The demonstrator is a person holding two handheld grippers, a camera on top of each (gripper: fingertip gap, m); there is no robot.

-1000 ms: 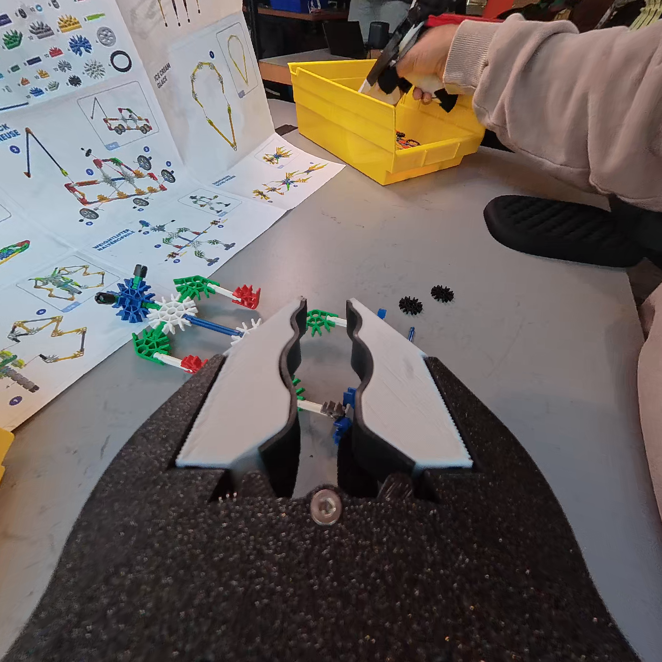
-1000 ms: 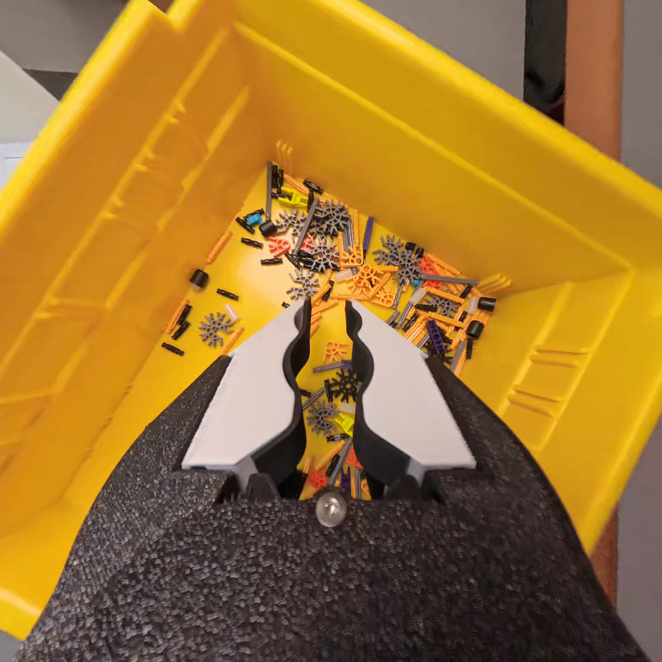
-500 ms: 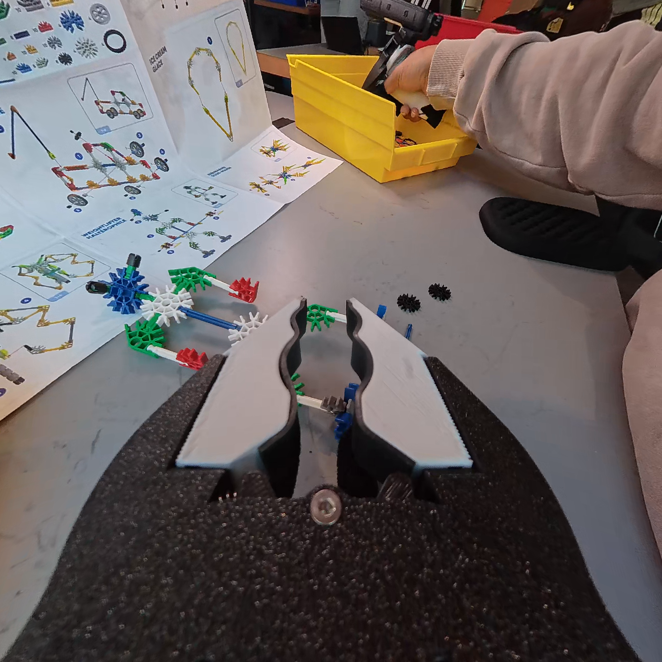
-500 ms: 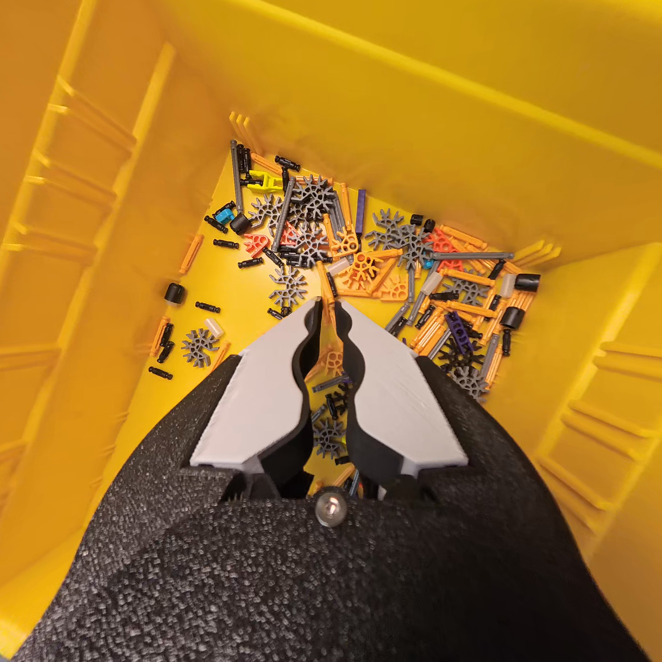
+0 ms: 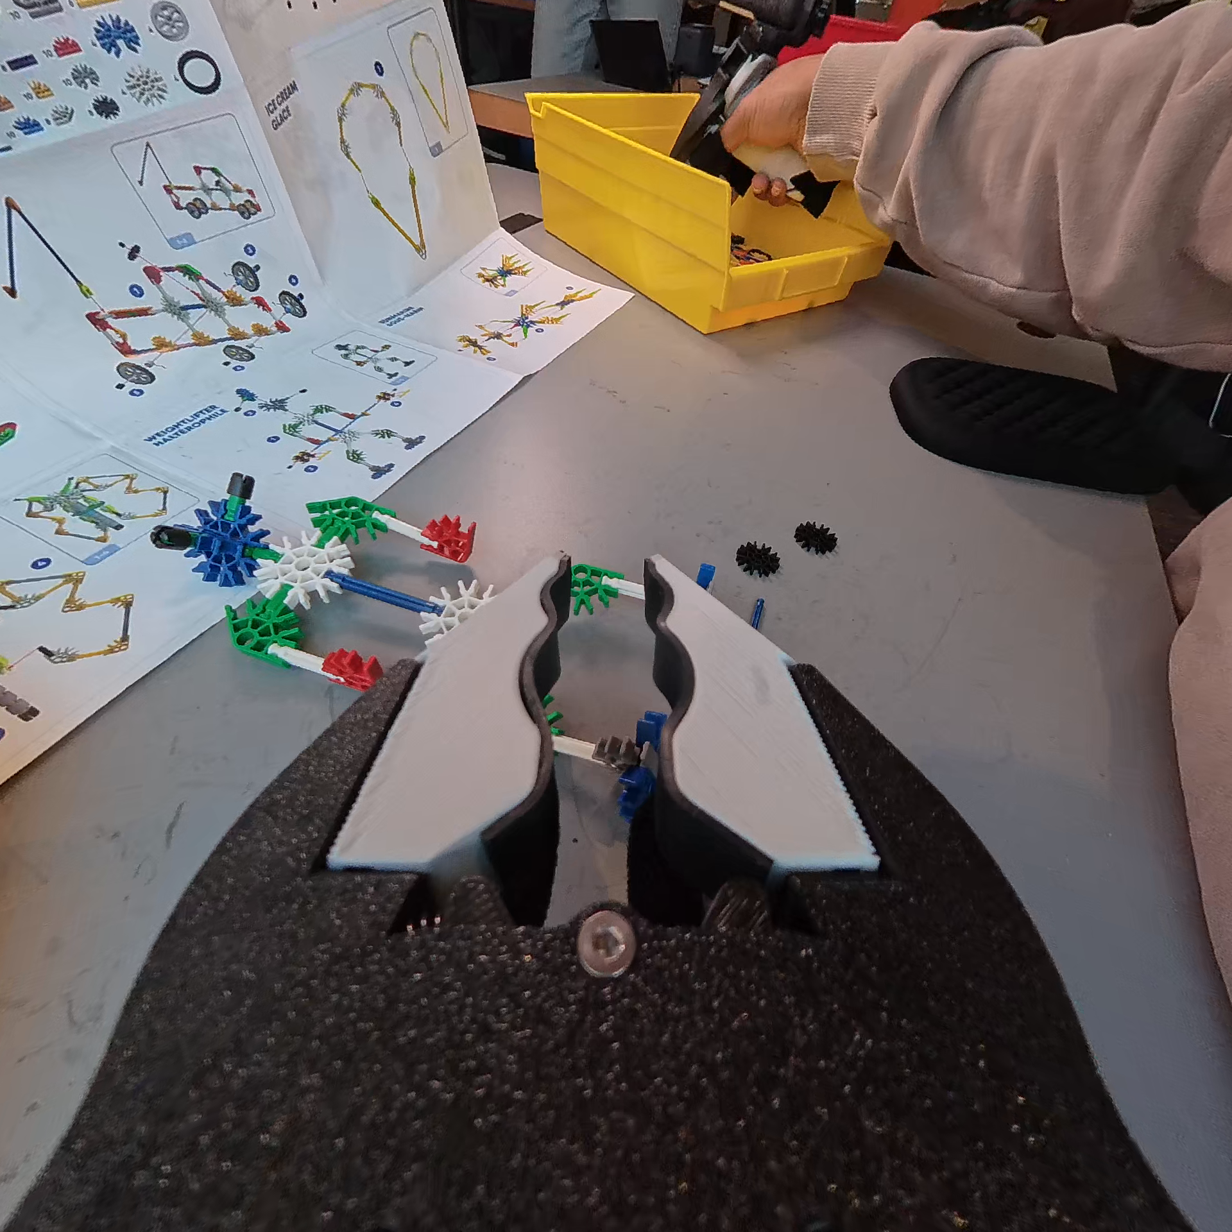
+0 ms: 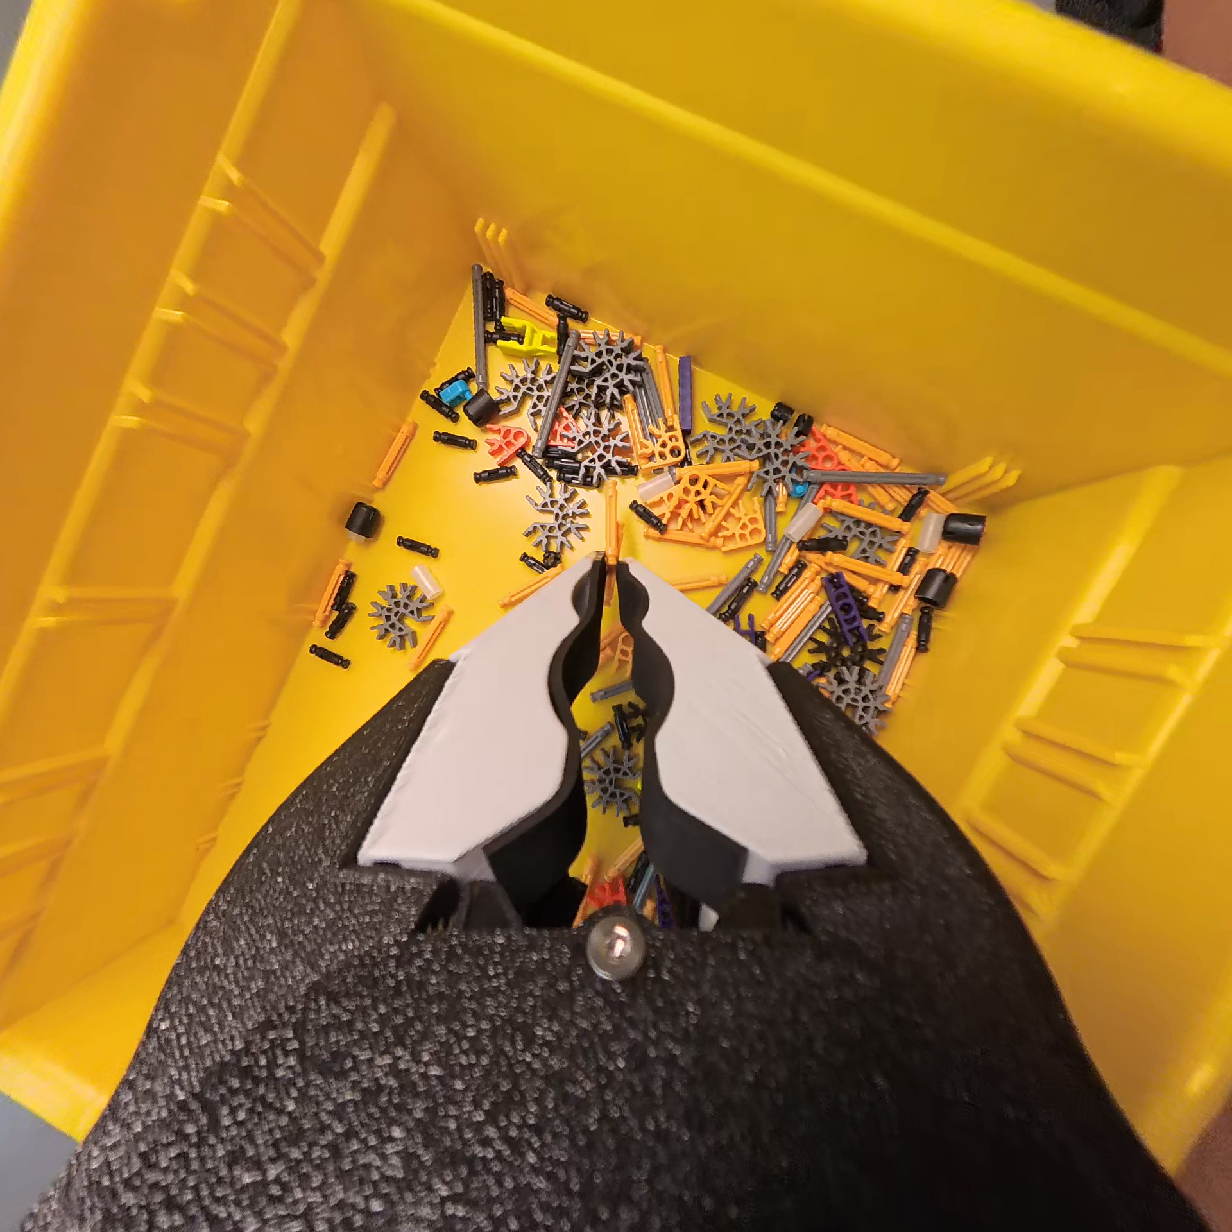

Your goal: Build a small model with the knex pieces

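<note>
My left gripper (image 5: 607, 573) is open and hovers low over the grey table (image 5: 667, 427). Under it lies one end of a rod-and-connector toy model (image 5: 300, 567). A green connector (image 5: 590, 588) shows between the fingertips, and a grey and blue connector (image 5: 630, 753) lies deeper between the jaws. My right gripper (image 6: 608, 565) is down inside the yellow bin (image 6: 800, 200). Its tips are shut on a thin orange rod (image 6: 610, 517) that sticks out ahead of them. Loose grey, orange and black pieces (image 6: 733, 467) cover the bin floor. The left wrist view shows the bin (image 5: 633, 200) at the back with a hand (image 5: 767, 113) reaching in.
A large white instruction sheet (image 5: 200, 267) lies and stands at the left. Two small black gear-like connectors (image 5: 757, 559) (image 5: 815, 537) lie to the right of the left gripper. A black ribbed pad (image 5: 1020, 420) and a beige sleeve (image 5: 1033, 167) fill the right side. My hands' fingertips stand some 55 centimeters from each other.
My right gripper has gone deeper into the bin and its jaws have closed from open onto the orange rod. The left gripper has barely moved.
</note>
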